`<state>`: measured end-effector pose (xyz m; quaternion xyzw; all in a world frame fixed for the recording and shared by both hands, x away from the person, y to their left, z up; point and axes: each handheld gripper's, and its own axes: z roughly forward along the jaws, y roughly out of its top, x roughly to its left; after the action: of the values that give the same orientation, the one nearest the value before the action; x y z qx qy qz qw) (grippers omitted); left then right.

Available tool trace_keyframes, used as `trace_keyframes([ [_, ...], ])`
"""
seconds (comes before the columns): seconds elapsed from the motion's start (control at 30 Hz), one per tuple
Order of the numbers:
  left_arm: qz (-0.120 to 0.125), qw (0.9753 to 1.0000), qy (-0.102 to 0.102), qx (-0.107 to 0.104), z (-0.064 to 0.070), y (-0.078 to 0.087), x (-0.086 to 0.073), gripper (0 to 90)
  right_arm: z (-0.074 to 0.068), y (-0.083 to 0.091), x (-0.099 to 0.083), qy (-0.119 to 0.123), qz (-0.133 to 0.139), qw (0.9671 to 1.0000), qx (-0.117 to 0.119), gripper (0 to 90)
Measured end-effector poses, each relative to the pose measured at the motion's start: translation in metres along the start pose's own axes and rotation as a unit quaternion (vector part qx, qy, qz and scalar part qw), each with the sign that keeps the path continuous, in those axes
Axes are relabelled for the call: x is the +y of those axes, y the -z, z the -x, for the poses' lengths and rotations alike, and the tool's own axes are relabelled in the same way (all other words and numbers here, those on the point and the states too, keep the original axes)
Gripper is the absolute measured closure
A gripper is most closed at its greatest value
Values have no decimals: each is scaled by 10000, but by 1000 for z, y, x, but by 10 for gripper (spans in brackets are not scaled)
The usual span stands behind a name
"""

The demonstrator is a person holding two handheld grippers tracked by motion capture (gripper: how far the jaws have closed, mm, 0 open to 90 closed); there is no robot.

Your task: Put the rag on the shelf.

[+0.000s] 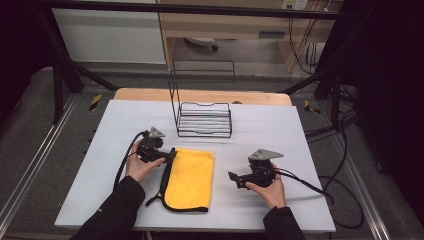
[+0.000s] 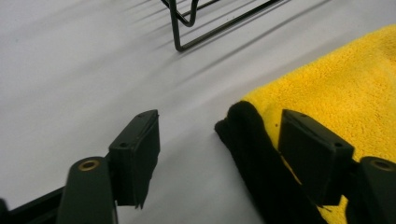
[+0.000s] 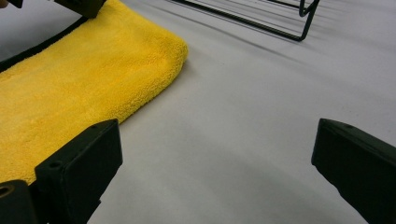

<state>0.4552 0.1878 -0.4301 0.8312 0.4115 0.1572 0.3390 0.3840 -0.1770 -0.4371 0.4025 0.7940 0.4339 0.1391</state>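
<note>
Both forearms enter from six o'clock. Folded on the desk point(image 1: 260, 210), the yellow cloth point(image 1: 191, 177) lies at centre, its black-trimmed edge toward nine o'clock. At the cloth's eleven o'clock corner the left gripper point(image 1: 170, 155) has its jaws spread wide, straddling the black trim point(image 2: 247, 154). Best judged: lower until one jaw slips beneath the trim, then close firmly. At the cloth's three o'clock, the right gripper point(image 1: 232, 177) waits apart with jaws wide. A wire rack point(image 1: 205, 120) stands at twelve o'clock.
</note>
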Motion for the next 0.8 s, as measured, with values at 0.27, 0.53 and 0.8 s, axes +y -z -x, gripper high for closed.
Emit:
trace_keyframes([
  [0.27, 58, 10000, 45, -51, 1, -3, 1, 474, -1, 0, 0, -19, -47, 10000, 18, 29],
  [0.53, -80, 9993, 164, -322, 4, -9, -1, 612, -1, 0, 1, -127, 20, 9998, 132, 45],
  [0.8, -105, 9992, 168, -336, 7, -13, -2, 651, -2, 0, 3, -254, 56, 9994, 229, 62],
])
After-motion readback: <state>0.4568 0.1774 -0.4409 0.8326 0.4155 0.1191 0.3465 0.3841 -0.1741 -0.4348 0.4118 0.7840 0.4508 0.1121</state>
